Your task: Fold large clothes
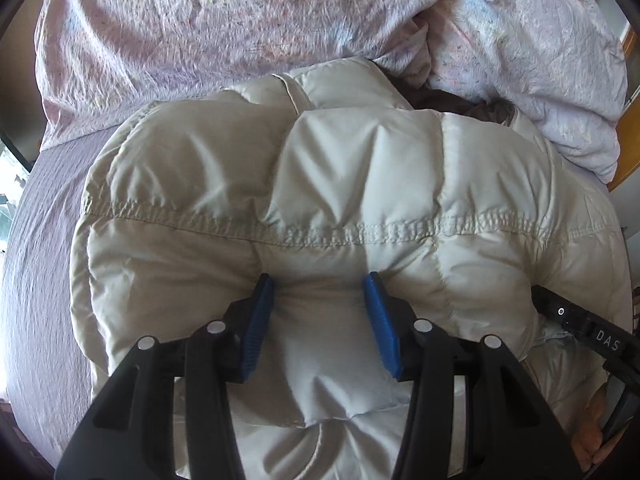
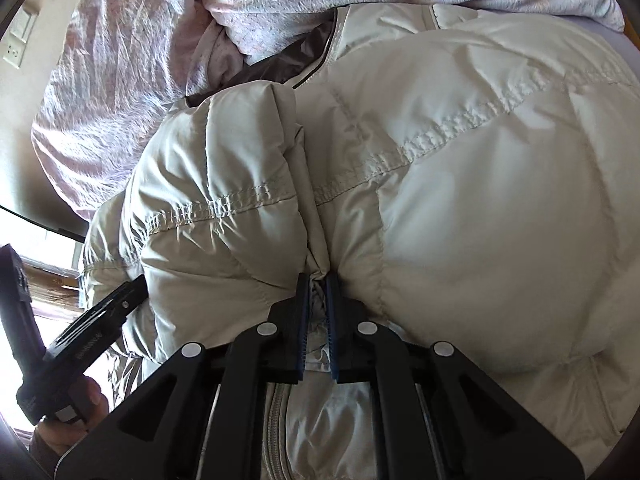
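A cream puffer jacket lies folded on a bed with a lilac sheet. It takes the near and middle part of the bed. On the far side of it a crumpled duvet with a pale pink print is heaped up, just beside the jacket's collar. At that far end the dark brown lining of the jacket shows in the opening.

The left gripper points steeply down on the near edge of the jacket. Its jaws stand about half open, and a thick padded roll of the jacket fills the space between the two blue pads. The cloth bulges up against both pads, so the gripper holds this fold.

The right gripper is at the near edge too, further to the right. Its jaws are almost fully closed and they pinch a thin gather of the cream cloth where two padded parts meet. Below this gripper a zipper of the jacket runs toward the camera.

In the right wrist view the left gripper's black body is seen at the lower left, with the person's hand around the handle. A wall socket is on the wall at the far left.
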`<state>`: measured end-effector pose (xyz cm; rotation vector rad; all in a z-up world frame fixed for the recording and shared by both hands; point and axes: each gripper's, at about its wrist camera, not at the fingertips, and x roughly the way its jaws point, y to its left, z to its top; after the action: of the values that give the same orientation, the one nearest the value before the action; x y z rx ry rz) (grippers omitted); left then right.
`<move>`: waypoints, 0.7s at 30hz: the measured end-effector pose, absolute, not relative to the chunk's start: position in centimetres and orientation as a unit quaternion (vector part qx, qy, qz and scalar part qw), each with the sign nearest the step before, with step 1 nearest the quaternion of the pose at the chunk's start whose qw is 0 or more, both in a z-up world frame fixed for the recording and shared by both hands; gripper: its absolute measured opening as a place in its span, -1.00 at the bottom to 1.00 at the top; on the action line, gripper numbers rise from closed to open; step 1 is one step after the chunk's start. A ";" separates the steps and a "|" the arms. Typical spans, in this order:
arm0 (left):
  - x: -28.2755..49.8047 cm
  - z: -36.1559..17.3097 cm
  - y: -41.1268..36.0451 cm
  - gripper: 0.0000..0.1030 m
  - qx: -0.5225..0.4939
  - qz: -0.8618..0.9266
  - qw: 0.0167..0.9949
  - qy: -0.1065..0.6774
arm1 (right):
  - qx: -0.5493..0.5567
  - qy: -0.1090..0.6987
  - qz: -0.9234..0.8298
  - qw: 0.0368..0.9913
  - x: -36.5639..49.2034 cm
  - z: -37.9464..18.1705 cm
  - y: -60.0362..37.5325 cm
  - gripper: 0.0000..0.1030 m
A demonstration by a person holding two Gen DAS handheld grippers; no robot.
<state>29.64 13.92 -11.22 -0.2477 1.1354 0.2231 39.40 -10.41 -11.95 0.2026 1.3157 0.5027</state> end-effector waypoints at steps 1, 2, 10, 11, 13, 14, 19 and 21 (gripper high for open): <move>29.5 -11.0 14.1 -0.06 -0.122 0.104 0.829 0.535 | 0.092 0.605 0.235 0.755 39.5 -11.9 -10.5 -0.86; 29.3 -10.8 14.2 -0.06 -0.127 0.102 0.829 0.535 | 0.091 0.606 0.240 0.753 39.6 -11.7 -10.7 -0.85; 25.3 -8.2 16.0 0.13 -0.130 0.103 0.840 0.517 | 0.065 0.605 0.247 0.754 38.8 -8.6 -14.0 -0.18; 24.5 -7.8 16.4 0.15 -0.128 0.104 0.842 0.514 | 0.059 0.605 0.249 0.754 38.7 -8.2 -14.4 -0.16; 22.9 -7.1 17.2 0.19 -0.128 0.106 0.845 0.509 | 0.041 0.603 0.246 0.757 38.2 -7.0 -15.7 0.08; 21.9 -6.8 17.7 0.22 -0.129 0.107 0.846 0.507 | 0.033 0.601 0.242 0.761 38.0 -6.5 -16.4 0.17; 16.2 -6.4 20.5 0.31 -0.147 0.117 0.841 0.508 | 0.022 0.602 0.226 0.765 36.6 -4.8 -22.0 0.44; 14.2 -6.6 21.3 0.32 -0.151 0.121 0.836 0.514 | 0.021 0.609 0.216 0.763 36.0 -4.8 -24.6 0.44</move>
<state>14.20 21.28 -6.62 -0.3204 1.0872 0.2554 35.95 -24.63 -4.75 0.0460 1.3238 0.4701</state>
